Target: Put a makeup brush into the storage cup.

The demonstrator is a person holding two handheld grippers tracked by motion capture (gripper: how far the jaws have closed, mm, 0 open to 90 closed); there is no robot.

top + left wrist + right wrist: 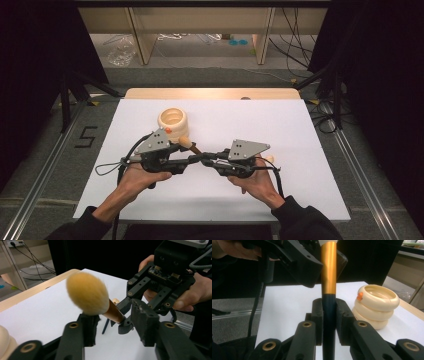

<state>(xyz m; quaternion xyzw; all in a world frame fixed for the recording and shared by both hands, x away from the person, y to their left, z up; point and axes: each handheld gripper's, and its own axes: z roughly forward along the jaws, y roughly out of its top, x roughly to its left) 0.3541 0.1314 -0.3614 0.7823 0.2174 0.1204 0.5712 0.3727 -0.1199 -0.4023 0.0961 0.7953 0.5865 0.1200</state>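
Right gripper (329, 322) clamped on dark-handled, copper-ferruled fluffy makeup brush (328, 277), left gripper (113, 322) gaping around bristles; risks slipping if released early.

A white table (280, 125) carries the scene — its flat top is bare and matte, with a strip of pale wood (210, 93) running along the far edge. Directly on the white surface, left of centre and toward the far half, stands a cream ribbed holder (173, 122) — three stacked rings with a small orange mark on its rim. Its hollow mouth faces upward.
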